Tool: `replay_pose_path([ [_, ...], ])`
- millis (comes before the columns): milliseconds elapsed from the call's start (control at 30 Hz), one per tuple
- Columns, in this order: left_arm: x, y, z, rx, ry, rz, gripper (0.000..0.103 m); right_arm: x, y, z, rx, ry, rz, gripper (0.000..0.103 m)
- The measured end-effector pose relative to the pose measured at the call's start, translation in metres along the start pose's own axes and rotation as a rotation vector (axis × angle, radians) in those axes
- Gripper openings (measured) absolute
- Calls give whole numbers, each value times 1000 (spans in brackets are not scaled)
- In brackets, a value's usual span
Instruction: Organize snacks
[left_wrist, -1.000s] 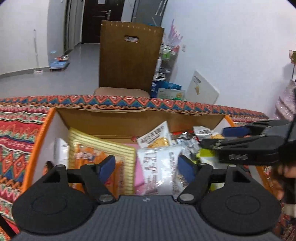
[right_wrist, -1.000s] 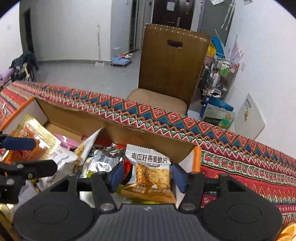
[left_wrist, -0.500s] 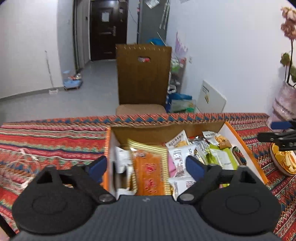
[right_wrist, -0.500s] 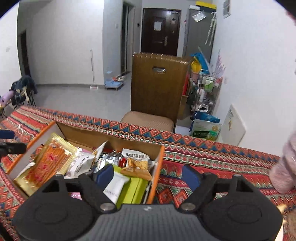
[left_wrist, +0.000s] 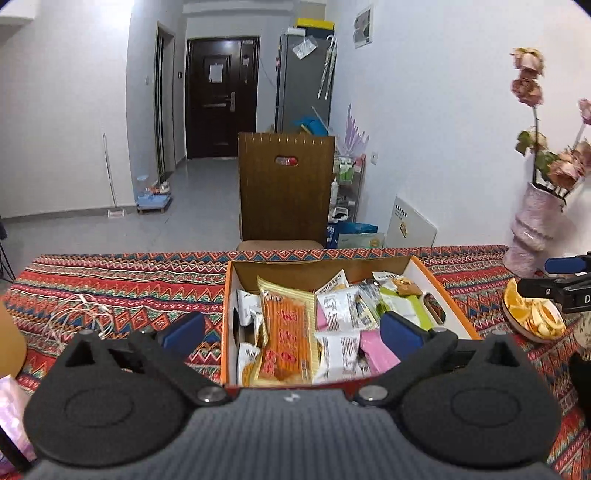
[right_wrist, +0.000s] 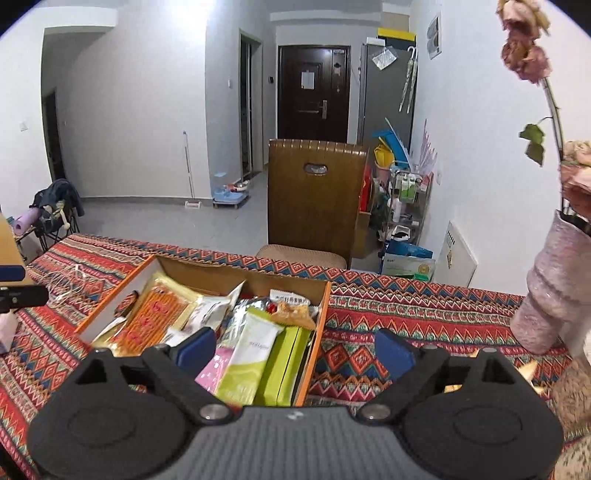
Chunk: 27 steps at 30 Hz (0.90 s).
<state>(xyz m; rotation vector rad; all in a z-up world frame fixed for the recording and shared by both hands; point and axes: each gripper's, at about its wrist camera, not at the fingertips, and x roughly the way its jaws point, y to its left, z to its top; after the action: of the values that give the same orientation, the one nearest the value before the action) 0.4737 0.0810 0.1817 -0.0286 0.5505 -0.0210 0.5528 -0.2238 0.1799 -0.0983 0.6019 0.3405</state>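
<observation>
An orange-edged cardboard box (left_wrist: 226, 295) full of snack packets stands on the patterned tablecloth. Inside lie a long orange-and-yellow packet (left_wrist: 286, 328), white packets (left_wrist: 338, 310), a pink one (left_wrist: 376, 350) and green ones (right_wrist: 255, 350). My left gripper (left_wrist: 291, 328) hovers above the box's near end, its jaws opening wide with nothing held. My right gripper (right_wrist: 295, 349) hangs over the box's right wall (right_wrist: 319, 328), jaws also opening and holding nothing. The right gripper's fingers (left_wrist: 561, 284) show at the left view's right edge.
A wooden chair (left_wrist: 286, 192) stands behind the table's far edge. At the right stand a pink vase of dried flowers (left_wrist: 532, 229) and a plate of orange slices (left_wrist: 532, 314). A white cable (left_wrist: 77, 314) lies on the cloth left of the box.
Both grippers pulled back and rose out of the box, letting go of the packets between their fingers. Their jaws widened, and the whole box and table came into view.
</observation>
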Motion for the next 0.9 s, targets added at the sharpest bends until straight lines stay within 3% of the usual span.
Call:
replay_pose_path([
  [200, -49, -7, -43, -5, -51, 30, 103, -42, 19, -55, 0, -37, 17, 96],
  [433, -113, -27, -123, 50, -114, 35, 103, -99, 56, -134, -45, -75, -5, 97],
  [667, -159, -45, -210, 24, -104, 51, 103, -150, 83, -217, 10, -105, 8, 101],
  [900, -211, -52, -269, -7, -135, 65, 103, -194, 111, -292, 41, -122, -18, 101],
])
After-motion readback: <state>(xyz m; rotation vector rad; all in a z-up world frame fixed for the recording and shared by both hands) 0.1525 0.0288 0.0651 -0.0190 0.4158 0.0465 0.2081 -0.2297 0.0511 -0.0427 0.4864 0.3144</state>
